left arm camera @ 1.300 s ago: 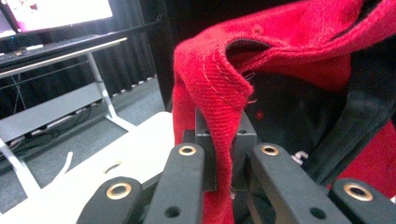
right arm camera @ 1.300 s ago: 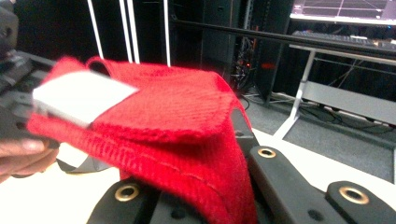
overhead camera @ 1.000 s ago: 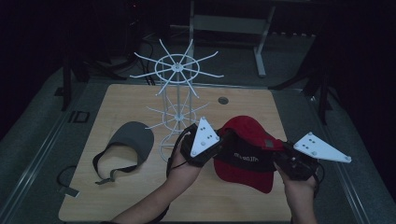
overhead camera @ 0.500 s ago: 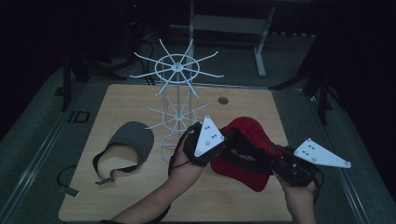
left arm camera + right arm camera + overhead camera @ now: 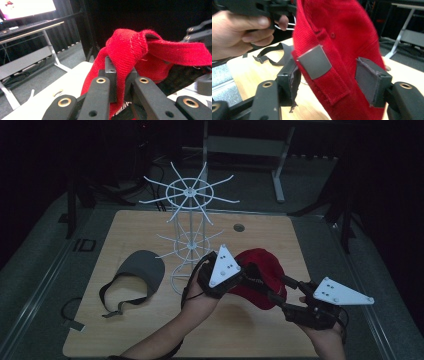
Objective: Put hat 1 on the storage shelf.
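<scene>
Right of the frame's middle, the red cap (image 5: 260, 275) hangs above the table (image 5: 125, 330). Left tongs (image 5: 239, 276) pinch its strap tight (no gap). Right tongs (image 5: 280, 292) have just been opening, cap between them.

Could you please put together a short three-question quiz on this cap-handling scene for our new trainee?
1. True or false: the left gripper is clamped on the red cap.
2. Which item lies flat on the table: A grey visor, B mug, C book?
3. How do the right gripper's jaws stand around the cap's strap?

Key: 1 true. 2 A. 3 Apart; they have just been opening, the strap between them, unpinched.
</scene>
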